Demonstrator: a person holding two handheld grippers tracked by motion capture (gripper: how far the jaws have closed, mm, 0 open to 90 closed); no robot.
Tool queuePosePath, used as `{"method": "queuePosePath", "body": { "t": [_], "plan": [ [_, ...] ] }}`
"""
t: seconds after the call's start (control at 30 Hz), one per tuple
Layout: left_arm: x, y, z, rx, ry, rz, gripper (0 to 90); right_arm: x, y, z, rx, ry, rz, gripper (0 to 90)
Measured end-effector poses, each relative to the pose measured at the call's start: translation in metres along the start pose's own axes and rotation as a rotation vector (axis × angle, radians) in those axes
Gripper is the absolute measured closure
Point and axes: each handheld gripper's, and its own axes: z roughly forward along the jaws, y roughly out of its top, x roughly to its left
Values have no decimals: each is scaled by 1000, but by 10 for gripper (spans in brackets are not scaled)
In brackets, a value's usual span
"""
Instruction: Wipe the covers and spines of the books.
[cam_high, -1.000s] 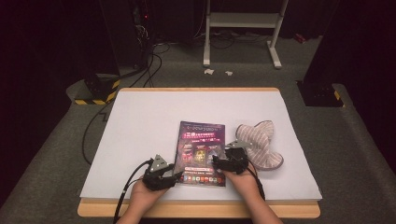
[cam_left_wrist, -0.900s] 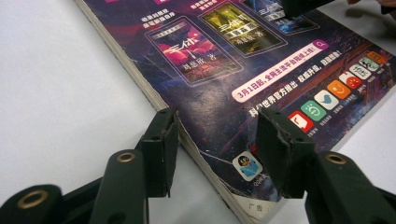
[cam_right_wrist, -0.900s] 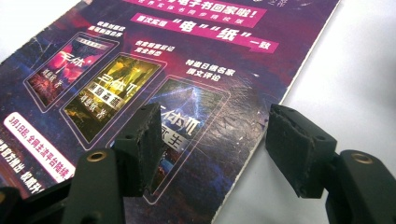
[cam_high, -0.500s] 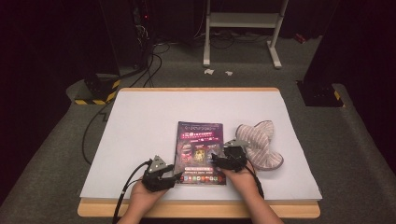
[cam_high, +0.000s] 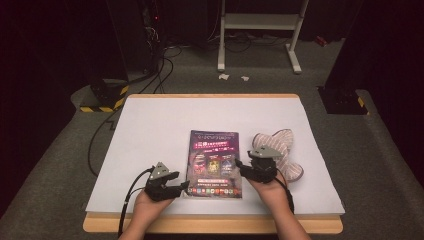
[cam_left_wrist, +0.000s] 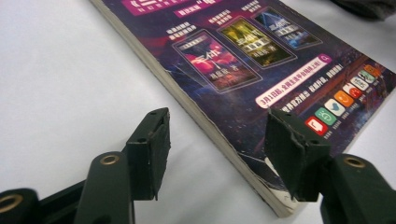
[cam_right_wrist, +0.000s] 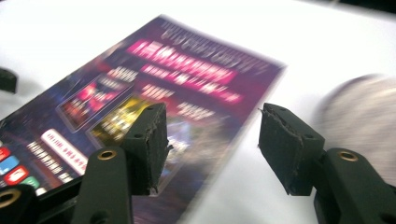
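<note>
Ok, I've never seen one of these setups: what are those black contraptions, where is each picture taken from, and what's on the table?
There is no robot here. A person holds a two-jaw tool in each hand: the left gripper and the right gripper.

The wide picture comes from a fixed camera above the person's side of the table, looking forward and down. The two close pictures come from cameras riding on the grippers, looking along their own black jaws.

On the white surface lies a purple magazine, flat, with a striped cloth bag beside it at the right.

Nothing is held. Both grippers are open. In the left gripper view the jaws straddle the magazine's near left edge; in the right gripper view they straddle its right edge.
</note>
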Motion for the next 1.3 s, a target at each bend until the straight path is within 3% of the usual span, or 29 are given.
{"method": "queuePosePath", "body": {
  "t": [0.13, 0.2, 0.3, 0.37, 0.47, 0.57, 0.63, 0.77, 0.93, 1.13, 1.3],
  "plan": [
    [2, 0, 0, -2, 12, 7, 407, -22, 5, -21, -28, -72, 25, 395],
    [2, 0, 0, -1, 13, 8, 407, -32, 3, -26, -22, -130, 23, 389],
    [2, 1, 0, 1, 17, 16, 407, -47, 0, -32, -12, -177, 30, 402],
    [2, 1, 1, 0, 15, 16, 407, -54, -4, -33, 3, -211, 29, 421],
    [3, 2, 1, -3, 16, 15, 407, -64, -13, -28, 44, -219, 36, 428],
    [3, 3, 1, -4, 15, 14, 407, -73, -22, -21, 103, -264, 44, 382],
    [3, 3, 2, -5, 19, 16, 407, -82, -30, -15, 156, -265, 88, 323],
    [4, 4, 3, -2, 19, 14, 407, -93, -39, -13, 189, -256, 136, 283],
    [5, 5, 6, 5, 18, 19, 407, -94, -44, -14, 225, -259, 150, 267],
    [3, 7, 8, 8, 16, 29, 407, -93, -47, -12, 313, -309, 140, 251],
    [3, 7, 8, 11, 16, 31, 406, -95, -51, -9, 310, -299, 167, 258]
  ]
}}
